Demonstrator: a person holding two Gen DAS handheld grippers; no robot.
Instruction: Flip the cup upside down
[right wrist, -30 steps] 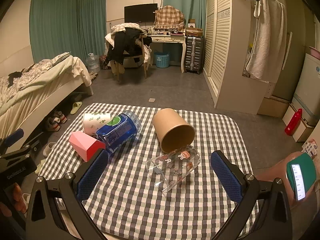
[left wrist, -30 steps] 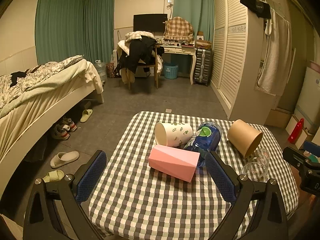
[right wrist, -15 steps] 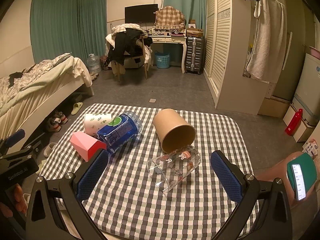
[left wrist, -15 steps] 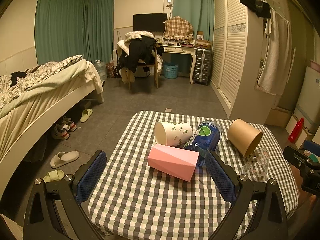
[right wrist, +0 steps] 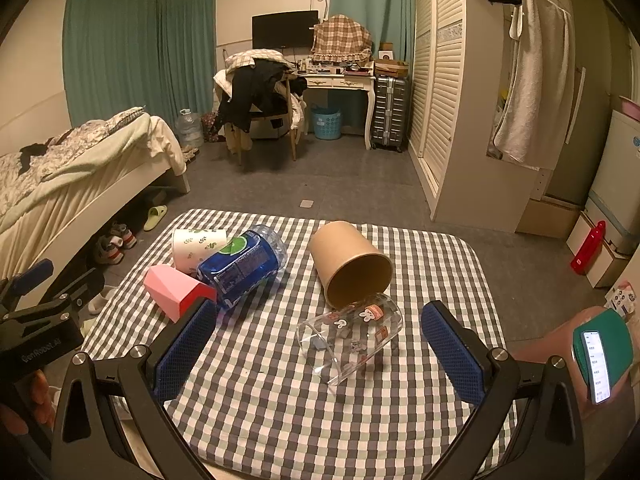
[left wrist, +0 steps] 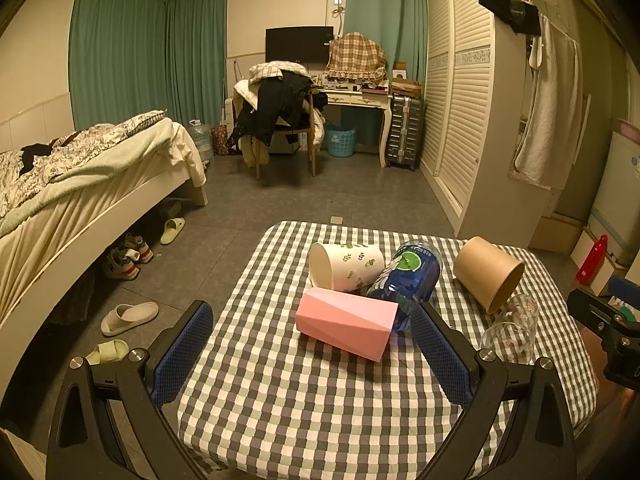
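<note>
While both grippers, left (left wrist: 310, 354) & right (right wrist: 318, 344), gape empty, only "GenRobot.AI" on left's body is legible.

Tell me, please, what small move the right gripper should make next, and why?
Probably ease the right gripper forward and down so its open fingers straddle the clear glass cup. That cup lies on its side on the checked table, directly ahead between the fingers, nearer than the brown paper cup, and nothing is held yet.

Dim bedroom, green curtains (left wrist: 120, 60), bed (left wrist: 60, 184), louvered wardrobe (left wrist: 460, 100), grey tiled floor (left wrist: 340, 196)
</note>
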